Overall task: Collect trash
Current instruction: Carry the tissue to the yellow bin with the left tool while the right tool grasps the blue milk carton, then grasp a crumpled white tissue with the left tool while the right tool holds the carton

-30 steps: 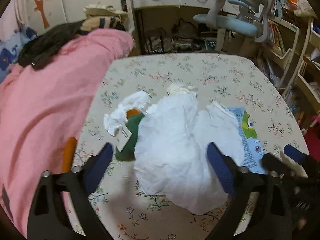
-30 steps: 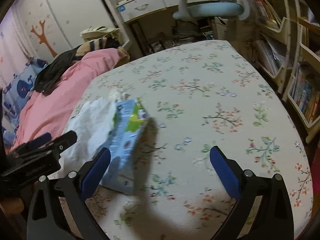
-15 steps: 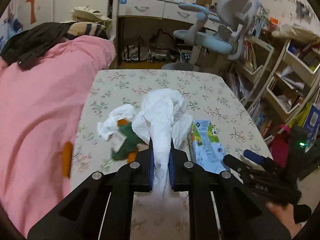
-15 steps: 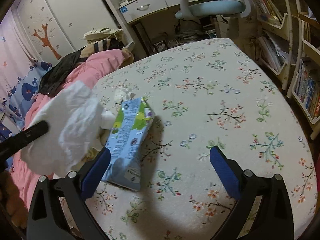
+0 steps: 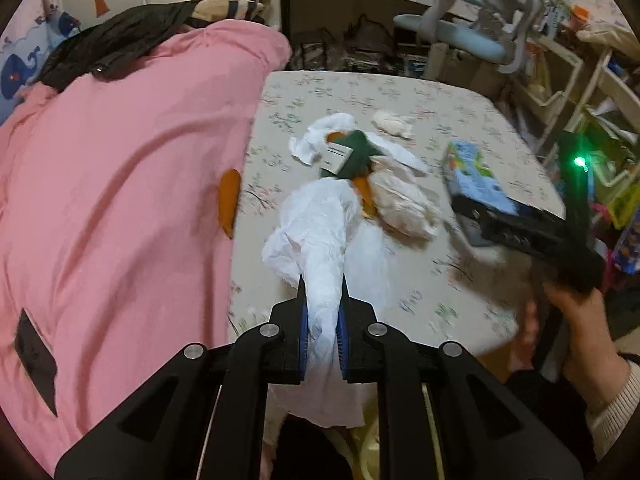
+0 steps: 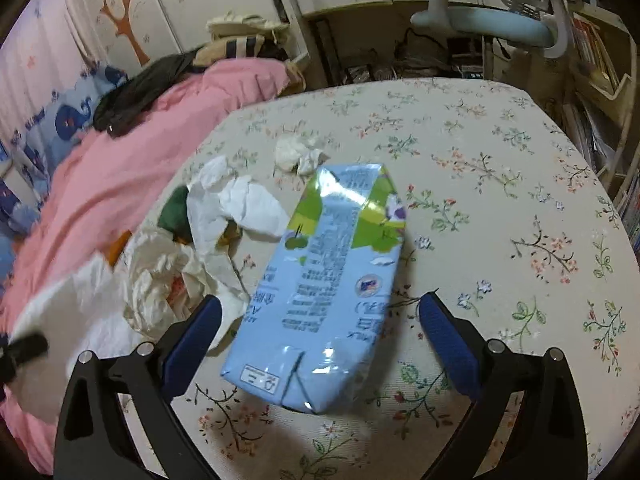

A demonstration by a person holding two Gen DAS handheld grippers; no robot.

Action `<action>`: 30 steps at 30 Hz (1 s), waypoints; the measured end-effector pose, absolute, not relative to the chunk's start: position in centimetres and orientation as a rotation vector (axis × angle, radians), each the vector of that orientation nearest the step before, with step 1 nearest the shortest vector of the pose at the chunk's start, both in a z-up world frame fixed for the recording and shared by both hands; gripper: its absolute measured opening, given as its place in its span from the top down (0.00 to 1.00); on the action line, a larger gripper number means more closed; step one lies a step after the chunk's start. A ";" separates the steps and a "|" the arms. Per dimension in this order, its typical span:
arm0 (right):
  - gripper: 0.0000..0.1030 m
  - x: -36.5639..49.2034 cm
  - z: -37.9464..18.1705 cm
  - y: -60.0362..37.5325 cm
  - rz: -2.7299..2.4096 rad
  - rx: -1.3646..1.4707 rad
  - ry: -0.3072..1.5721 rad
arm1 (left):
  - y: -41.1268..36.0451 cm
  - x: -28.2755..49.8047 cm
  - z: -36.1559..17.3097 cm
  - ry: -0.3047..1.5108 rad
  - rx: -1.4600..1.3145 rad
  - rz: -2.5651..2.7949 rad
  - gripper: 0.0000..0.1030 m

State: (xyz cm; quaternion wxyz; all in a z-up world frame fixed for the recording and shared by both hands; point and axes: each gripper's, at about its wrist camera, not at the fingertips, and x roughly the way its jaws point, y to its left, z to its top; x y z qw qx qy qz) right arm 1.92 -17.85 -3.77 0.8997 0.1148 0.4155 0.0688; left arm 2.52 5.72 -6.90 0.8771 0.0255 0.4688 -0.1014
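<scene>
Two grippers over the trash pile

Clamped between the blue pads of the left gripper (image 5: 322,320) is a white tissue sheet (image 5: 320,248), hanging past the near edge of the floral table (image 6: 500,200). Beyond its tips lie crumpled wrappers (image 5: 404,200) and a green packet (image 5: 352,154). Spread wide, the right gripper (image 6: 320,320) straddles a blue milk carton (image 6: 332,280) lying flat between its fingers, untouched.

Floral tablecloth (image 6: 500,184) covers the table. Pink blanket (image 5: 120,184) lies beside it, black garment (image 5: 116,48) on top. Blue-grey desk chair (image 5: 472,32) behind; bookshelves (image 6: 600,64) right.
</scene>
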 end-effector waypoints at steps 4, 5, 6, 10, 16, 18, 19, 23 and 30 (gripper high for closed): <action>0.45 1.8 -4.0 -18.5 0.166 0.242 0.896 | 4.7 1.9 -7.4 1.004 0.105 -0.224 0.89; 0.45 1.6 -4.0 -18.7 0.166 0.236 0.897 | 4.2 1.9 -7.9 1.024 0.128 -0.231 0.89; 0.46 1.4 -3.9 -18.6 0.170 0.231 0.900 | 3.7 1.8 -8.6 1.047 0.152 -0.247 0.89; 0.46 0.2 -3.2 -18.9 0.183 0.204 0.906 | 2.1 0.6 -11.5 1.156 0.260 -0.329 0.89; 0.45 -0.2 -3.1 -19.2 0.200 0.206 0.958 | 1.3 -0.9 -12.2 1.217 0.312 -0.438 0.89; 0.45 0.0 -3.1 -19.1 0.211 0.203 0.983 | 1.8 -0.9 -11.2 1.205 0.314 -0.466 0.88; 0.45 0.0 -3.1 -19.2 0.211 0.197 0.989 | 2.3 -0.8 -10.7 1.208 0.294 -0.474 0.88; 0.45 0.1 -3.4 -20.0 0.212 0.236 1.012 | 5.1 0.1 -9.3 1.200 0.199 -0.420 0.54; 0.45 0.2 -3.8 -20.5 0.219 0.276 1.009 | 6.8 3.2 -12.5 1.204 0.063 -0.288 0.53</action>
